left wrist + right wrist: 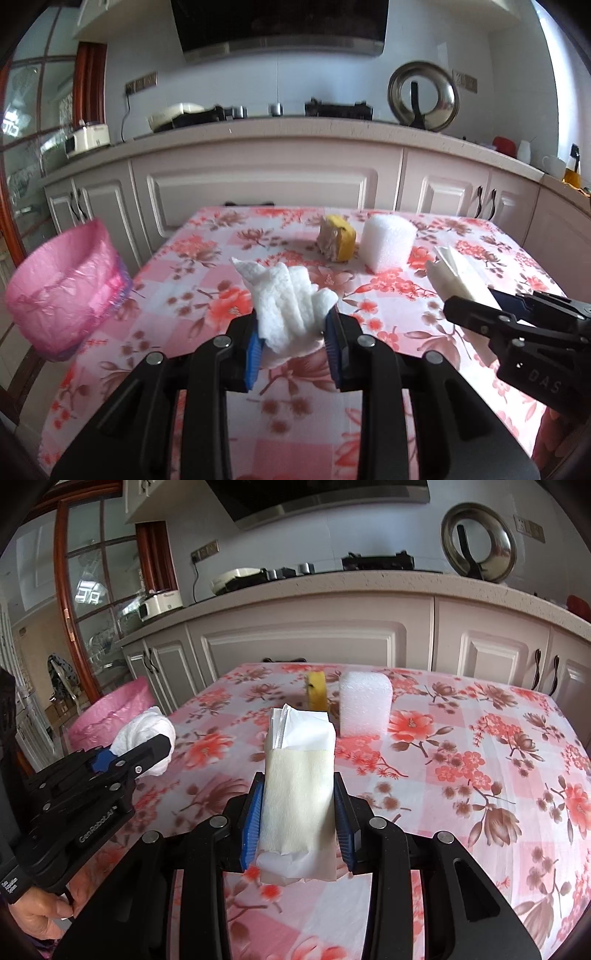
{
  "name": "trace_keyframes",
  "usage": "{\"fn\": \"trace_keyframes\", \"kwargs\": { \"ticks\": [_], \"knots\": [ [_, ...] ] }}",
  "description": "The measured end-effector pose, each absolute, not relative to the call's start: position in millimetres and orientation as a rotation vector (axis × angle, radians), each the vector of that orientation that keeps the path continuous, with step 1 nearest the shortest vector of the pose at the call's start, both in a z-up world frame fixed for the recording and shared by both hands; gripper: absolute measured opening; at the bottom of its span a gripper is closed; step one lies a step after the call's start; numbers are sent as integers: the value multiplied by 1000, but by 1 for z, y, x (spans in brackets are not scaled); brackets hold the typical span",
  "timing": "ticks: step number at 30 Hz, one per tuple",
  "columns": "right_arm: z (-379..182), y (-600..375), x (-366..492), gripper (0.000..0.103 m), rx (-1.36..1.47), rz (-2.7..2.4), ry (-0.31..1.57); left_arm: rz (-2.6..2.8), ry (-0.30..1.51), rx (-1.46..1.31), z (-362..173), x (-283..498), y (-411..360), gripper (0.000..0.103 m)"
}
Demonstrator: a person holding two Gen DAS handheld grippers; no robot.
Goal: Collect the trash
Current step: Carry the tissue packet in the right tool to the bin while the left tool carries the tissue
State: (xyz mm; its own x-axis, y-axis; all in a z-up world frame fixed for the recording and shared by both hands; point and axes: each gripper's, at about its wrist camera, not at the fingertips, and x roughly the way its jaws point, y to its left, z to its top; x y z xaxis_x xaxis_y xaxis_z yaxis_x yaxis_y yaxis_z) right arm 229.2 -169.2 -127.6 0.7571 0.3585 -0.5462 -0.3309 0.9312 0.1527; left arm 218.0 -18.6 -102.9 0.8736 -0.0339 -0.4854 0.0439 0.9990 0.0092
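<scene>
While grippers grip trash, bin [62, 291] past table edge [147, 258]

Each wrist camera is looking forward and slightly down along its own hand-held gripper, close above the counter [192, 258]. Both are facing the kitchen cabinets [306, 642], sharing the flowered tabletop.

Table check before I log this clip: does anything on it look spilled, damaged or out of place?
Nothing spilled. Two scraps are left on the tablecloth: a worn yellow sponge and a white foam block, both standing upright. The crumpled tissue and the packet are held above it in the jaws.
</scene>
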Motion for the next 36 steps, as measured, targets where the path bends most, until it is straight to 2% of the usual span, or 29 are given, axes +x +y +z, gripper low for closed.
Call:
{"fn": "trace_keyframes", "kwargs": {
  "ticks": [21,36],
  "knots": [
    [-66,-97,170,35,-52,499,455,18,314,-22,-53,116,41,29],
    [-52,7,197,35,-116,696,427,223,303,-80,-43,104,137,29]
  ]
}}
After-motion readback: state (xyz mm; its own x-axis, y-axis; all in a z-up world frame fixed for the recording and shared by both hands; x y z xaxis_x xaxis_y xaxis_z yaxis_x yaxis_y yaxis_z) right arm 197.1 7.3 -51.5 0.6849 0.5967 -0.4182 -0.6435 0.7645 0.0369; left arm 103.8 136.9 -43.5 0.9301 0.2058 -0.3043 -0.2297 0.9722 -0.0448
